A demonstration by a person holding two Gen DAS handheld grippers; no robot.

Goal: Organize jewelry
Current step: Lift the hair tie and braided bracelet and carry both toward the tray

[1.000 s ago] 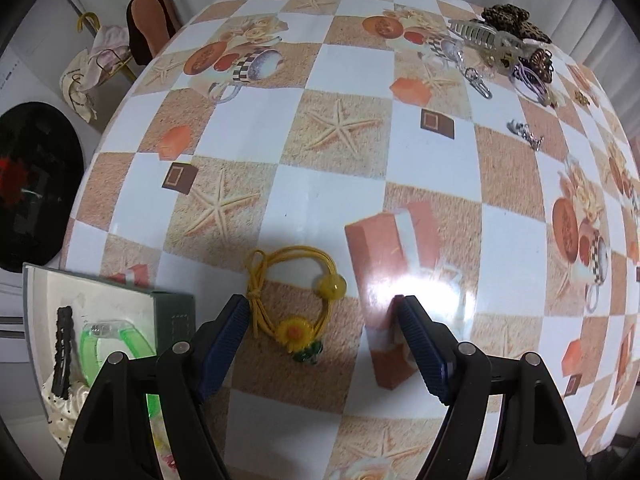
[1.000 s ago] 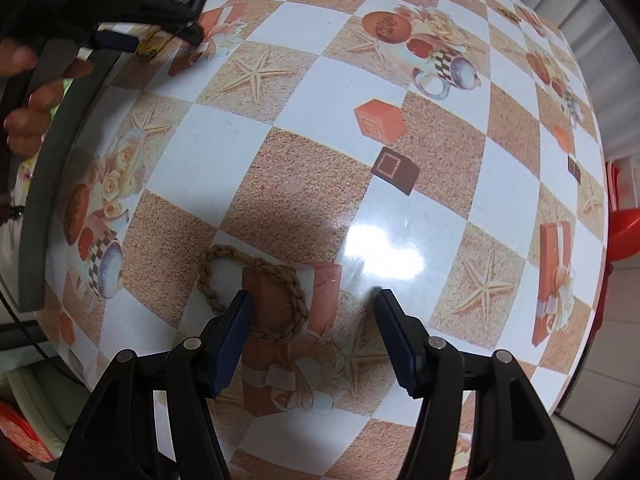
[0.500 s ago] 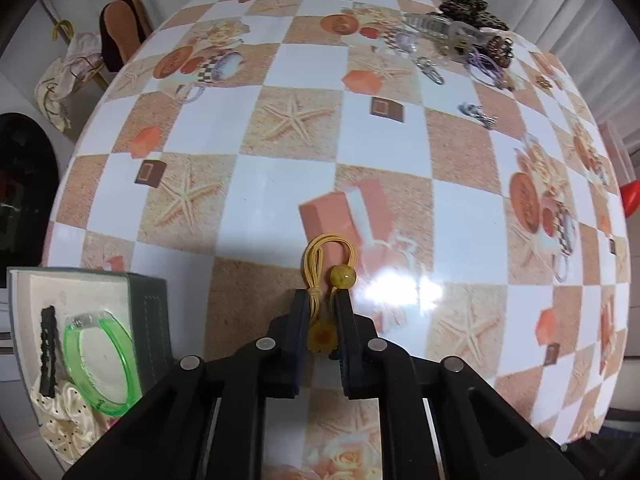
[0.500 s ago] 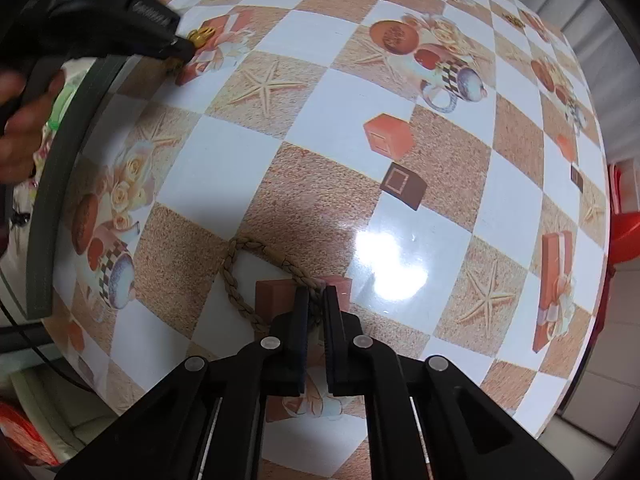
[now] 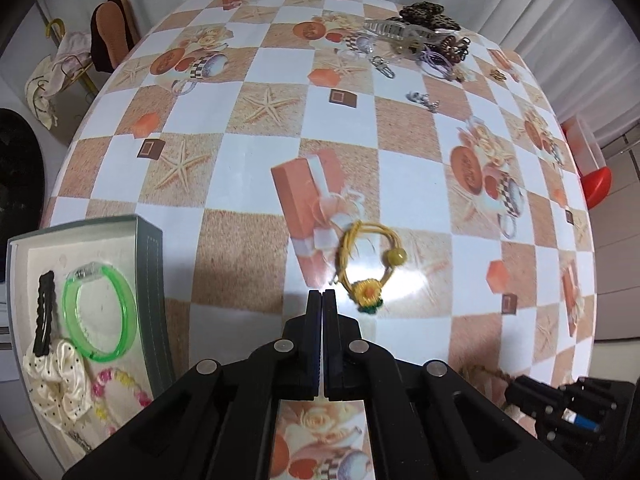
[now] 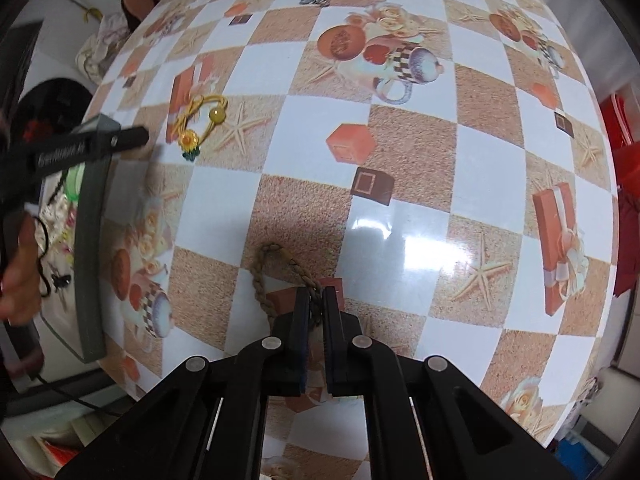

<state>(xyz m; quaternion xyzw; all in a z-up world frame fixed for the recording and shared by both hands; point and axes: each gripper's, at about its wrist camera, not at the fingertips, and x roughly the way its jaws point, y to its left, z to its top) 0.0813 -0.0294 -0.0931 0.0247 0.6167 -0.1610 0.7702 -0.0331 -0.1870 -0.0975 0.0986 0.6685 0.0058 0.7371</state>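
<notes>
A yellow hair tie with a sunflower and a bead (image 5: 370,264) lies loose on the table, just right of my left gripper (image 5: 322,294), which is shut and empty. It also shows in the right wrist view (image 6: 200,122). My right gripper (image 6: 316,300) is shut on a brown braided cord bracelet (image 6: 266,280), whose loop trails to the left over the table. A grey-green jewelry box (image 5: 150,280) stands at the left with a green bangle (image 5: 100,316), a black clip, a cream scrunchie and a beaded bracelet inside.
A pile of hair claws, rings and clips (image 5: 416,44) lies at the table's far edge, with a small silver piece (image 5: 422,100) nearer. A red stool (image 5: 596,184) stands beyond the right edge. Bags and shoes (image 5: 80,56) are on the floor at the far left.
The yellow hair tie has left my left gripper's jaws and now lies loose to their right. My left gripper has pulled back and stays shut. My right gripper has lifted with the braided bracelet.
</notes>
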